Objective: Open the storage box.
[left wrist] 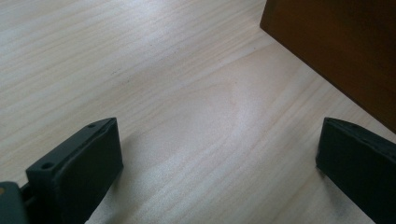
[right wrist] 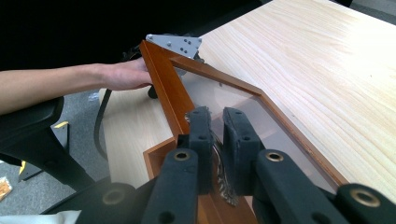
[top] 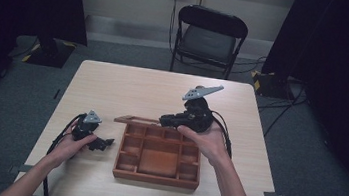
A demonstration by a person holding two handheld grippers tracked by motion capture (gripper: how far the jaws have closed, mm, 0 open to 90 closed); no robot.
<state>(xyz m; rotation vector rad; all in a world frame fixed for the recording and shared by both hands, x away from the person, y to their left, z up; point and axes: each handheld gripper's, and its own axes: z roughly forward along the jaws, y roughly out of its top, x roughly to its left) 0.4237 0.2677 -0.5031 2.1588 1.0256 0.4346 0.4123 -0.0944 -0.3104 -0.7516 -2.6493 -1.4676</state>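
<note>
A brown wooden box [top: 155, 179] with several compartments stands on the pale table [top: 128, 85]. Its lid [top: 137, 120], a wooden frame [right wrist: 164, 88] around a clear pane [right wrist: 233, 100], is lifted off the box and tilted up. My right gripper [top: 164, 120] reaches over the box's back edge. Its jaws [right wrist: 217, 122] are shut on the lid's near edge, where a small metal clasp [right wrist: 225, 189] shows between them. My left gripper [top: 105, 143] rests on the table just left of the box. It stands open [left wrist: 219, 149] with bare tabletop between its fingers, the box's side wall [left wrist: 341, 51] close by.
A black folding chair [top: 209, 37] stands beyond the table's far edge. Dark curtains hang at both sides and cables lie on the floor at the right. The person's left hand [right wrist: 126, 74] and the left gripper's grey plate [right wrist: 175, 44] lie behind the raised lid.
</note>
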